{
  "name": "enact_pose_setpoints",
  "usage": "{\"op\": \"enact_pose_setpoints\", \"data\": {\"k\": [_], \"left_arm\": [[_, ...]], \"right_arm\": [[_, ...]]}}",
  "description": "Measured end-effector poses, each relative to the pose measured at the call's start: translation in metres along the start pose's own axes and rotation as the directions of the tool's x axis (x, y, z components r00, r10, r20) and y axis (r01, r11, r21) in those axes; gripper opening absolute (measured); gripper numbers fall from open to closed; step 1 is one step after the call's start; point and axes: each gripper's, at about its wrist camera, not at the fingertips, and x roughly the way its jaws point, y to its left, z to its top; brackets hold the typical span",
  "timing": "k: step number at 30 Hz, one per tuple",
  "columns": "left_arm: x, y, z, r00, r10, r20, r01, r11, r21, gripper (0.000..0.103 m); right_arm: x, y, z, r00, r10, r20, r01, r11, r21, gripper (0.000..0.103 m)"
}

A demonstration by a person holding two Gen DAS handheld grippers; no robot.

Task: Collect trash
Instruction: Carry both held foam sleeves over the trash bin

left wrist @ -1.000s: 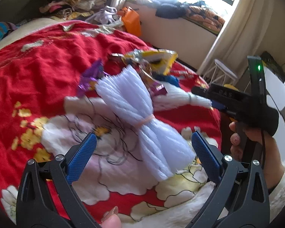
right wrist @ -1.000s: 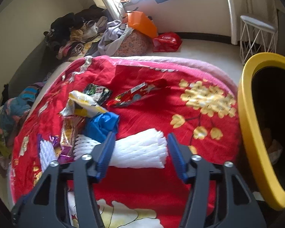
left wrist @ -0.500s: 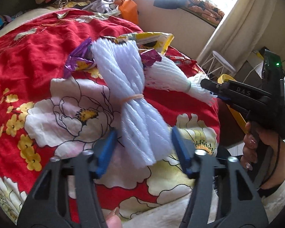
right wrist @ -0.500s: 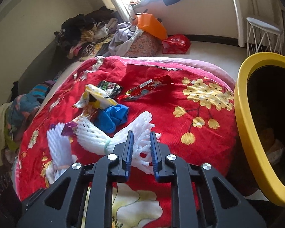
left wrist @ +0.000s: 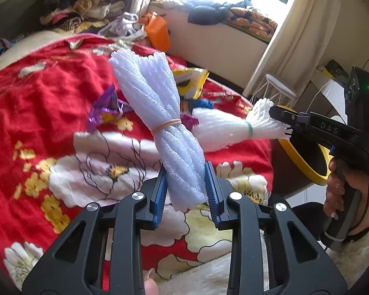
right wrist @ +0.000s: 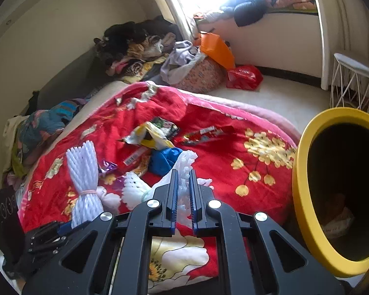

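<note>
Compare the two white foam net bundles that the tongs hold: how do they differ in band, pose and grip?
The left bundle is tied with a pale orange rubber band; the right bundle has a pale green one. The left bundle stands nearly upright, while the right bundle lies more level. The left tongs are closing around the left bundle's thick lower end; the right tongs are closing on the right bundle's frayed tip. Both are white foam netting, tied at the middle.

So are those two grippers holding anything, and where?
Left gripper pinches one foam bundle near its bottom end; right gripper pinches another by its frayed end.
</note>
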Motion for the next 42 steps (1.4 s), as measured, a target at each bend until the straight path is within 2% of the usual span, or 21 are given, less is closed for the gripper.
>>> {"op": "enact_pose_setpoints", "data": {"k": [5,12,20,22,26,30,42], "left_arm": [[-0.009,-0.003,0.006,1.0,0.002,0.031,-0.002,1.0,0.017,0.023],[-0.013,-0.007,0.01,0.999,0.0,0.044,-0.002,1.0,0.027,0.023],[-0.011,-0.017,0.008,0.999,-0.003,0.038,0.001,0.999,0.054,0.023],[-0.009,-0.02,0.008,0.999,-0.005,0.035,0.003,0.998,0.066,0.023],[-0.005,-0.029,0.009,0.999,-0.009,0.031,0.006,0.996,0.086,0.023],[0.007,-0.042,0.024,0.999,-0.016,0.045,0.011,0.995,0.1,0.023],[0.016,-0.098,0.051,0.99,-0.107,0.088,0.093,0.984,0.152,0.024]], "right_arm": [[-0.006,0.005,0.004,1.0,-0.013,0.012,0.013,1.0,-0.02,0.009],[-0.023,0.008,0.009,0.99,-0.116,0.076,0.119,0.992,-0.047,0.009],[-0.029,-0.003,0.008,0.956,-0.264,0.126,0.274,0.959,-0.07,0.009],[-0.03,-0.006,0.006,0.941,-0.307,0.145,0.319,0.945,-0.07,0.009],[-0.033,-0.011,0.005,0.931,-0.323,0.168,0.335,0.941,-0.053,0.009],[-0.037,-0.016,0.005,0.923,-0.334,0.193,0.347,0.937,-0.036,0.009],[-0.08,-0.049,0.014,0.883,-0.372,0.286,0.361,0.928,0.093,0.009]]}}
